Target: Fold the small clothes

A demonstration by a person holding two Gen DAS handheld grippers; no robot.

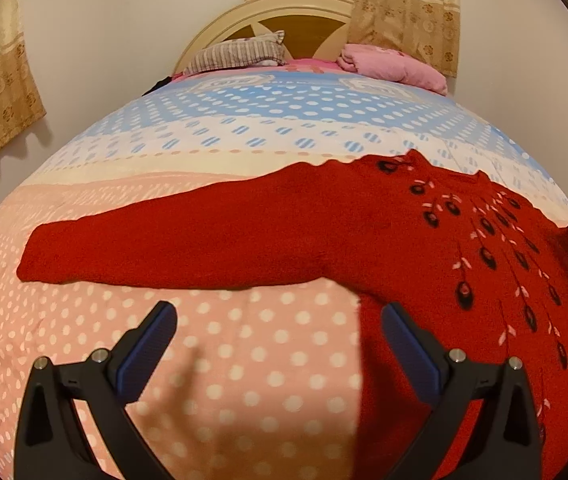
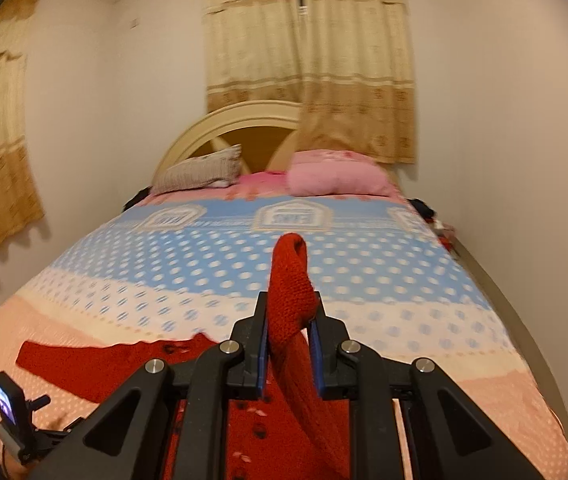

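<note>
While the red knitted sweater with dark bead flowers (image 1: 424, 240) lies spread on the dotted pink and blue bed cover (image 1: 243, 360), the right gripper (image 2: 288, 344) pinches one sleeve (image 2: 290, 280) and holds it up. The left gripper (image 1: 279, 332) is wide and holds nothing, just above the sweater's side edge. The knit looks soft, floppy and light, so cuffs and hems seem the best places to grab. No boxes or baskets show.

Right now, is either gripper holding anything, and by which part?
The right gripper pinches the red sweater by one sleeve's end. The left gripper is open, empty.
</note>
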